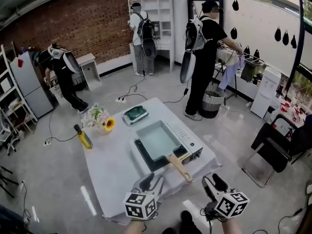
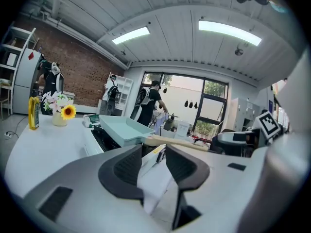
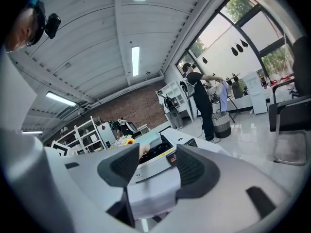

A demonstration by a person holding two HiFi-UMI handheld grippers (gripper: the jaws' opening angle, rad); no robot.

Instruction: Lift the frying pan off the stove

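1 teal frying pan (image 1: 158,139) sits on 1 stove (image 1: 193,145) on the white table (image 1: 112,172), its wooden handle (image 1: 179,167) pointing at the near edge; 1 oil bottle (image 1: 84,138), 1 flower vase (image 1: 101,120) and 1 green packet (image 1: 135,114) stand farther off. The left gripper (image 1: 152,180) and right gripper (image 1: 213,181) hover near-level at that edge, jaws apart, gripping nothing.

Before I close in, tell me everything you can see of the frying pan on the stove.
The frying pan is rectangular, pale mint green, shallow-walled and looks empty. A light wooden handle runs from its near side toward the person, jutting past the stove's edge. It sits level on the black top of the portable stove on the white-covered table. Nothing else touches it: the left gripper and right gripper are short of the handle, jaws apart.
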